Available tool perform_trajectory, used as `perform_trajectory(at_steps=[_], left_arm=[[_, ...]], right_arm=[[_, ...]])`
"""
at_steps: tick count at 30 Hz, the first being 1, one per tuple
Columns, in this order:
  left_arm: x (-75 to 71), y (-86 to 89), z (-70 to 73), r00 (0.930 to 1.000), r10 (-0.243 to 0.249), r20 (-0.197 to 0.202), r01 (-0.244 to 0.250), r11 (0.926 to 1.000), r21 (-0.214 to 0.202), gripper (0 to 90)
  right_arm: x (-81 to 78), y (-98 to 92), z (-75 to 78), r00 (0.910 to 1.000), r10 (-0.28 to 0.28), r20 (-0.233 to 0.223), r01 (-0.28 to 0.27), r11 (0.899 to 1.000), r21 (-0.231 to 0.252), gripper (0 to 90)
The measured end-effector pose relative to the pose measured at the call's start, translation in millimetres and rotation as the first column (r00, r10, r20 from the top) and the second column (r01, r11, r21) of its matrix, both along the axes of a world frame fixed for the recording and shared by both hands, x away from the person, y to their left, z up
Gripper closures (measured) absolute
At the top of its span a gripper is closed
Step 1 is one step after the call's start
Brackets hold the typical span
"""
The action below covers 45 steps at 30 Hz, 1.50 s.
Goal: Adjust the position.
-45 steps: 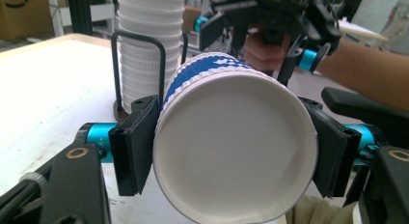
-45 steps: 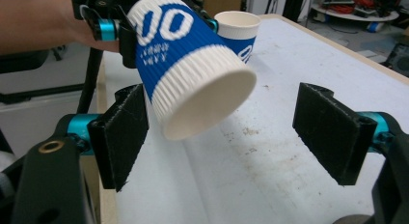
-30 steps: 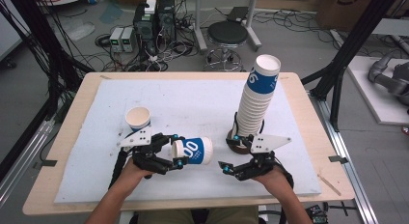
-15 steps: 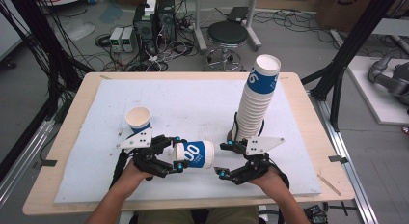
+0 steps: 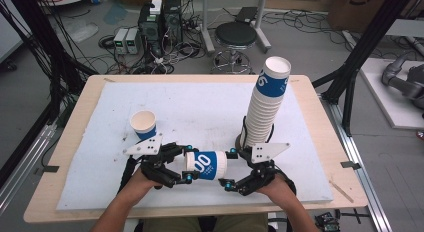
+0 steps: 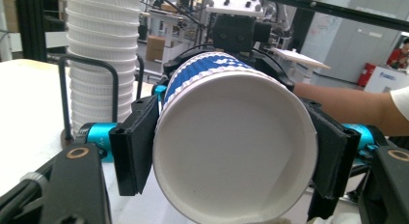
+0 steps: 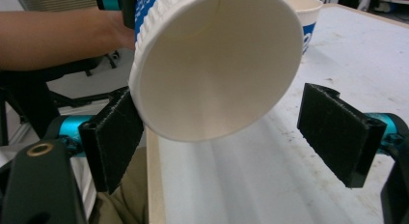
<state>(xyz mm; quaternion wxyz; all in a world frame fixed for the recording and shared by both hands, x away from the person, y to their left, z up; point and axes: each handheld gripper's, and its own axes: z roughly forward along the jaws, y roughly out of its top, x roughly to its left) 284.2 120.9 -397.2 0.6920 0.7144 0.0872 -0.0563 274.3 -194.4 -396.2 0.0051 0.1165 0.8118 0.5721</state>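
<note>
1. The held cup [image 5: 206, 165] is a paper cup lying on its side above the near middle of the white mat [image 5: 200, 107]; its ribbed wall is blue in the middle with white figures and white at both ends.
2. The left gripper [image 5: 186, 164] has its jaws closed on the cup's sides, a black pad pressed to each flank; the cup hangs clear of the mat.
3. The right gripper [image 5: 227, 169] stands just beside the cup's other end; its jaws are spread wider than the cup; one pad sits close against the cup's edge, though I cannot tell whether they touch, and the other stands well apart.
4. The left gripper view shows one round white end of the cup [image 6: 234, 147] between the pads, with the tall stack of cups [image 6: 103, 55] behind on the left and the right gripper beyond.
5. The right gripper view shows the opposite end [image 7: 214, 64], slightly tilted, and a forearm behind it.
6. The high view places the stack [image 5: 265, 107] upright on the mat's right half, and a single cup [image 5: 143, 124] standing mouth up on the left, near the left gripper.
</note>
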Motion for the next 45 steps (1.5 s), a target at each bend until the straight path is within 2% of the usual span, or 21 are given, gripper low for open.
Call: perform_trajectory(at_steps=[7, 10, 14, 20, 30, 34, 40, 45], left_arm=[[-0.7, -3.9, -1.3, 0.9996, -0.028, -0.001, 0.028, 0.9996, 0.007, 29.1], [-0.7, -3.8, -1.7, 0.9996, -0.030, 0.005, 0.029, 0.9995, 0.011, 29.3], [-0.5, -2.3, -2.6, 0.9996, -0.025, 0.015, 0.025, 0.9995, 0.017, 30.4], [-1.2, -2.8, -3.3, 0.9995, -0.019, 0.023, 0.019, 0.9992, 0.036, 31.1], [-2.9, -4.7, -3.0, 0.9996, 0.007, 0.027, -0.009, 0.9975, 0.071, 30.4], [-3.4, -6.3, -3.2, 0.9994, 0.027, 0.020, -0.029, 0.9935, 0.110, 25.5], [-4.4, -9.8, -4.9, 0.9990, 0.044, 0.013, -0.045, 0.9883, 0.146, 17.5], [-4.2, -6.6, -1.7, 0.9979, 0.061, 0.021, -0.064, 0.9829, 0.173, 16.0]], right_arm=[[-1.2, 6.0, -2.1, 0.9996, 0.028, -0.005, -0.028, 1.000, -0.010, 16.1], [-2.5, 6.4, -1.7, 0.9991, 0.040, 0.012, -0.040, 0.999, -0.012, 20.1], [-2.1, 3.7, 0.4, 0.9988, 0.042, 0.023, -0.042, 0.999, -0.007, 25.2], [-2.5, 1.5, 2.3, 0.9984, 0.042, 0.037, -0.041, 0.999, -0.026, 28.9], [-1.3, -0.7, 4.0, 0.9986, 0.039, 0.037, -0.037, 0.998, -0.044, 30.2], [-1.1, -2.3, 5.6, 0.9987, 0.033, 0.039, -0.031, 0.999, -0.039, 30.2], [-0.7, -4.0, 6.7, 0.9986, 0.033, 0.042, -0.031, 0.999, -0.042, 30.2], [-0.3, -6.8, 9.4, 0.9985, 0.027, 0.048, -0.024, 0.998, -0.058, 30.2]])
